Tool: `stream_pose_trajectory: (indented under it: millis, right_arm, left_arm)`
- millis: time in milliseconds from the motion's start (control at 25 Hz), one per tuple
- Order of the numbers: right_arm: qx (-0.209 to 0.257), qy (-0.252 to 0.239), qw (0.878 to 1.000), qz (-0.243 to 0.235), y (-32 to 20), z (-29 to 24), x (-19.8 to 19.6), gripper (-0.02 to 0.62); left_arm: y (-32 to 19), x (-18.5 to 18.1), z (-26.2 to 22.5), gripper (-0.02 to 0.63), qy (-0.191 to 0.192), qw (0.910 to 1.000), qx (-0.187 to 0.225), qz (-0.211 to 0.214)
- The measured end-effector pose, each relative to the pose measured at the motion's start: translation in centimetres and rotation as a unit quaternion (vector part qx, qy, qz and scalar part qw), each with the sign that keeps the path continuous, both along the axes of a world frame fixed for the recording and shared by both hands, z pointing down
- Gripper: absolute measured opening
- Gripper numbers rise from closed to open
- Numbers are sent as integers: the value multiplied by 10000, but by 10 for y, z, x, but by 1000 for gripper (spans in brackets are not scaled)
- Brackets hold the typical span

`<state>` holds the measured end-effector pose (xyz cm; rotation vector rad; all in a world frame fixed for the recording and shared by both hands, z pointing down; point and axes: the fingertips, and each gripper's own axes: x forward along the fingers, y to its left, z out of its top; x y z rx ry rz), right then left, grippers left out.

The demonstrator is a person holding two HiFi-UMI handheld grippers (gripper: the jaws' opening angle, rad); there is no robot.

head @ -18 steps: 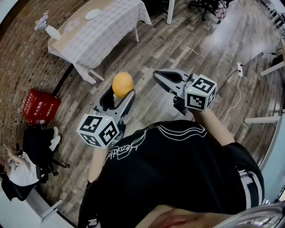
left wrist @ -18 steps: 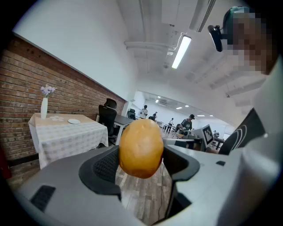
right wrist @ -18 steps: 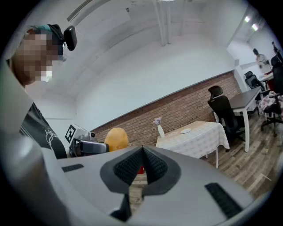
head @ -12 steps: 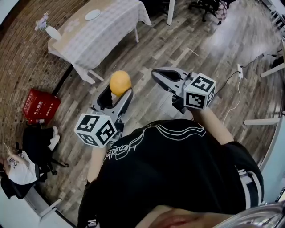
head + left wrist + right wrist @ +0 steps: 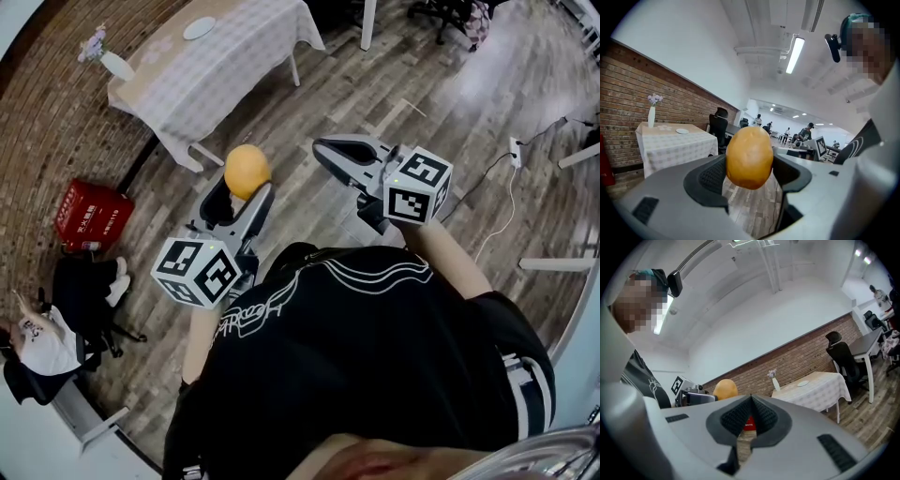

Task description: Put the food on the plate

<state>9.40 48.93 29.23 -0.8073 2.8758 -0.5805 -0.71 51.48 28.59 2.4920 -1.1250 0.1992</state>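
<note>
- Two grippers. The left gripper (image 5: 239,195) has its jaws spread wide and clamped on the one food item (image 5: 247,171), a round orange-yellow lump held in the air above the wooden floor. The right gripper (image 5: 326,153) has its jaws pressed together, empty.
- One plate (image 5: 199,28), white and apparently bare, sits on the checked-cloth bench (image 5: 225,70), well apart from the food.
- One vase (image 5: 114,64) with flowers stands at the bench's other end.
- One red crate (image 5: 92,216) sits on the floor by the brick wall; I can't tell what is in it.
- One seated person (image 5: 37,347) is near the crate.
- One power strip (image 5: 514,150) with its cable lies on the floor, off to the right.
</note>
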Motion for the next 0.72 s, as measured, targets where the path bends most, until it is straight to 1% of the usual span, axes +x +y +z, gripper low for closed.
stream_pose_trajectory:
  millis: [80,280,480,600,720]
  right_arm:
    - [40,-40,10000,-41,-3,0,-1,-3]
    - [190,200,9996,-108,-6,10,-3,-5]
    - [94,-181,9994,-274,-13,14,-4,-5]
    - [26,-201,9995,-231,-34,16,-3,-3]
    - [-101,-152,9997,-167,-71,17,-5,-5]
  left_arm:
    - [-4,2,-2,310,30,10000,3,-32]
    - [-9,7,1,310,61,10000,44,-56]
    - [-18,3,12,310,61,9999,76,-77]
    - [-35,-1,16,310,107,9999,56,-78]
    - [-73,-6,16,310,140,9999,-33,-83]
